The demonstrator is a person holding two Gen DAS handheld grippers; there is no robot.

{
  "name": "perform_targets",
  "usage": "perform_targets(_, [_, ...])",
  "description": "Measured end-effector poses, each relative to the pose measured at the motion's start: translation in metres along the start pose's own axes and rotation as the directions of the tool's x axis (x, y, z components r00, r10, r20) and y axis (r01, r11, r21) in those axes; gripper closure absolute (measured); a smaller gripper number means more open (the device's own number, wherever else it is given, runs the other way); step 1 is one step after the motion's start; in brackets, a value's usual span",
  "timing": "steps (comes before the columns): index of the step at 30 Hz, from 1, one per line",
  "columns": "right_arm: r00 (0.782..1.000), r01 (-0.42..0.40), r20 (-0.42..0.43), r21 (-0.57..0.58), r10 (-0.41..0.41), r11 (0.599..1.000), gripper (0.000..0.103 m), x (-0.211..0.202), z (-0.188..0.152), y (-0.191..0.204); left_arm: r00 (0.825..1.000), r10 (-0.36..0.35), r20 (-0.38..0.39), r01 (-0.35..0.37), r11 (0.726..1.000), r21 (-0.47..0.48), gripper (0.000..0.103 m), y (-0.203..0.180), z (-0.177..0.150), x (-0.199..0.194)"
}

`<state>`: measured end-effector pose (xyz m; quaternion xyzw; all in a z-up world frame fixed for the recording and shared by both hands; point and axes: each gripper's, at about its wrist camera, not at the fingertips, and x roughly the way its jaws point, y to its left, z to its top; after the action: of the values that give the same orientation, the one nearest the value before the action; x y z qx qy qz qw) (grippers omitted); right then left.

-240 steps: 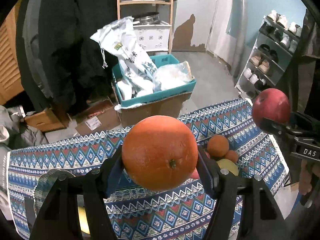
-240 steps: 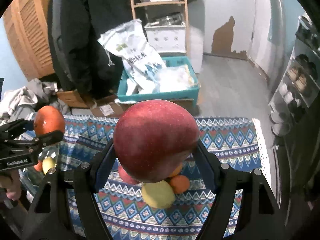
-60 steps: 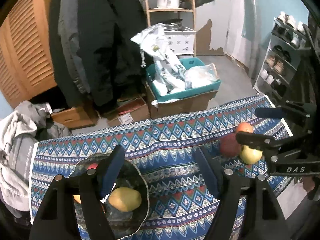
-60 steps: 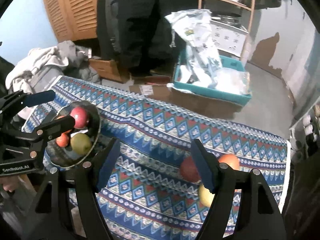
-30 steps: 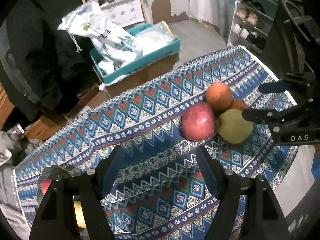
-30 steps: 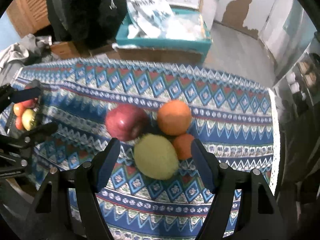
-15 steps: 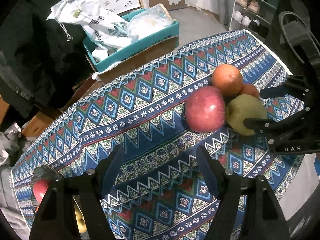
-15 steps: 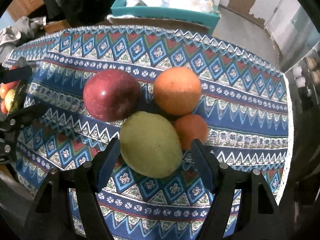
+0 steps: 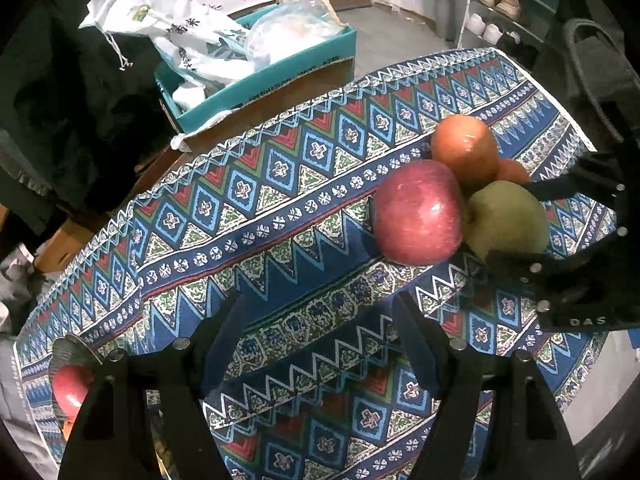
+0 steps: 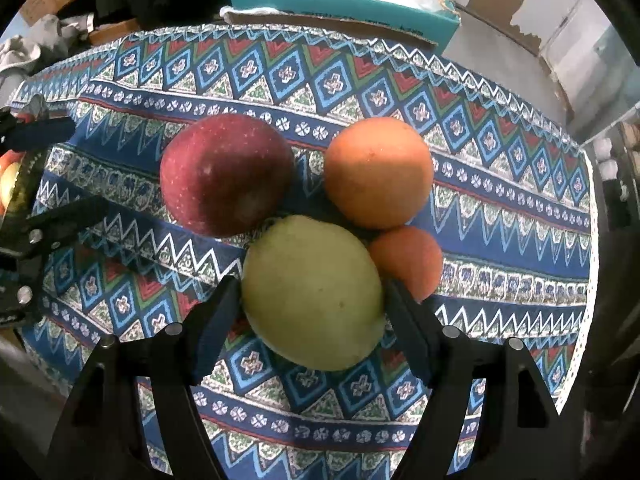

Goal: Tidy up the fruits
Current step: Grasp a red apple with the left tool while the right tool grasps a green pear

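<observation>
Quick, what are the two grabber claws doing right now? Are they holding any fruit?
Left gripper: open, holding nothing, above bare tablecloth.
Right gripper: open around the green fruit, not squeezing it yet.

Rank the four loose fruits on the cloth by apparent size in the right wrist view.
1. Green pear, though it is nearest the camera.
2. Red apple and big orange look alike.
3. Small orange.

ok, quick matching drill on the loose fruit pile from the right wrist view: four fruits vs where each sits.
Things:
1. dark red apple
2. large round orange
3. small orange mandarin
4. yellow-green pear-like fruit

Places:
A. far right of the pile
B. between the right tongs' open fingers
C. far left of the pile
D. tucked under the large orange, near right

Pairs: 1-C, 2-A, 3-D, 4-B
</observation>
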<state>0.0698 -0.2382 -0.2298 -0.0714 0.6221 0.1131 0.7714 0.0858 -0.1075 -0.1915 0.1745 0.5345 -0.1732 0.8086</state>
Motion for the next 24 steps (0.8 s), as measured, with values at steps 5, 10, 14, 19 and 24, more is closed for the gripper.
perform_targets(5, [0.998, -0.064, -0.012, 0.047, 0.065, 0.997, 0.03, 0.009, -0.003, -0.009, 1.0, -0.002, -0.011, 0.002, 1.0, -0.001, 0.027, -0.001, 0.002, 0.006])
perform_targets(10, [0.996, -0.086, 0.011, 0.029, 0.085, 0.996, 0.031, 0.017, 0.003, -0.004, 1.0, -0.009, -0.018, 0.009, 1.0, -0.003, 0.027, -0.005, 0.005, 0.01])
perform_targets(14, [0.994, -0.106, 0.034, 0.046, 0.104, 0.993, 0.032, 0.018, 0.003, -0.002, 1.0, -0.014, -0.019, 0.014, 1.0, -0.003, 0.027, -0.006, 0.007, 0.011])
perform_targets(19, [0.986, -0.153, 0.086, 0.107, 0.144, 0.982, 0.032, 0.005, 0.0, -0.019, 0.999, -0.04, -0.012, 0.04, 0.999, -0.022, 0.027, -0.007, 0.015, 0.009])
perform_targets(24, [0.982, -0.153, 0.134, 0.129, 0.135, 0.98, 0.032, -0.02, -0.006, -0.03, 0.997, -0.073, 0.02, 0.073, 0.997, -0.036, 0.022, -0.013, 0.025, 0.003])
